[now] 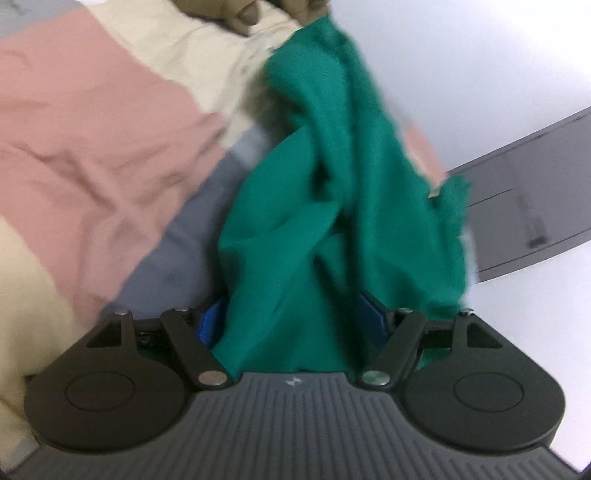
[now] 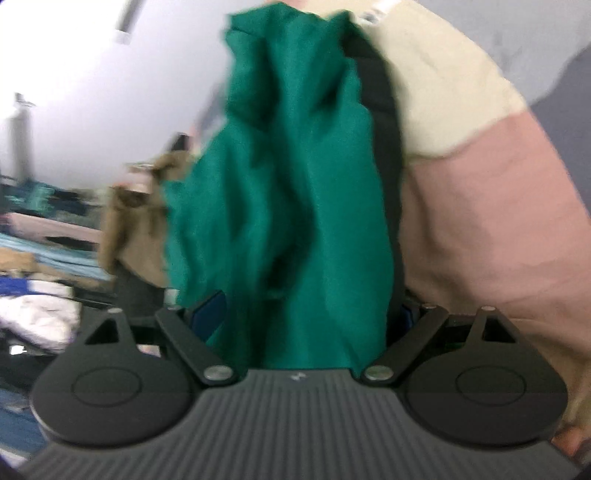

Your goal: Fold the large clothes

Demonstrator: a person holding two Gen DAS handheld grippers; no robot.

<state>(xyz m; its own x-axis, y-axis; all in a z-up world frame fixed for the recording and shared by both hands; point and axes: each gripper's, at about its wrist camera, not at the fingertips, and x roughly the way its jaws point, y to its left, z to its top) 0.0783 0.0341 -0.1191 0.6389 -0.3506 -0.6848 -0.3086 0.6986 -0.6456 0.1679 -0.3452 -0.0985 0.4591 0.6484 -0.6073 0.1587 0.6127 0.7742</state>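
And here we are with the green garment (image 1: 332, 206) strung up between the 2 grippers, bunched and blurred because both views are smeared. In the left wrist view the cloth runs straight out of the left gripper (image 1: 295, 325), filling the gap between its blue pads (image 1: 210, 325), then climbs away to the far side where a hand (image 1: 243, 14) shows at the top edge. The jaws stand wide, yet the fabric packs the whole space between them, so I read that as clamped on a thick wad of cloth, not empty.

Same story on the other side: the right gripper (image 2: 306, 317) has the green garment (image 2: 280, 192) spilling up from between its fingers, jaws set wide and stuffed with fabric, so again a hold on a fat bunch. A dark strap or band (image 2: 384, 122) runs along the right of the cloth there; what it is I cannot tell.

Why hold it like this? My guess is that the 2 grips are meant to lift the piece clear of the bed (image 1: 92, 122) so it can hang, open out and be laid flat before any fold.

As for the garment itself: a deep teal green, soft and heavy looking, twisted into long vertical ropes and folds, no edge, collar or sleeve plainly readable. It hangs above the pink, cream and grey bed cover, nowhere near flat yet. Folding proper has not started by the look of it.
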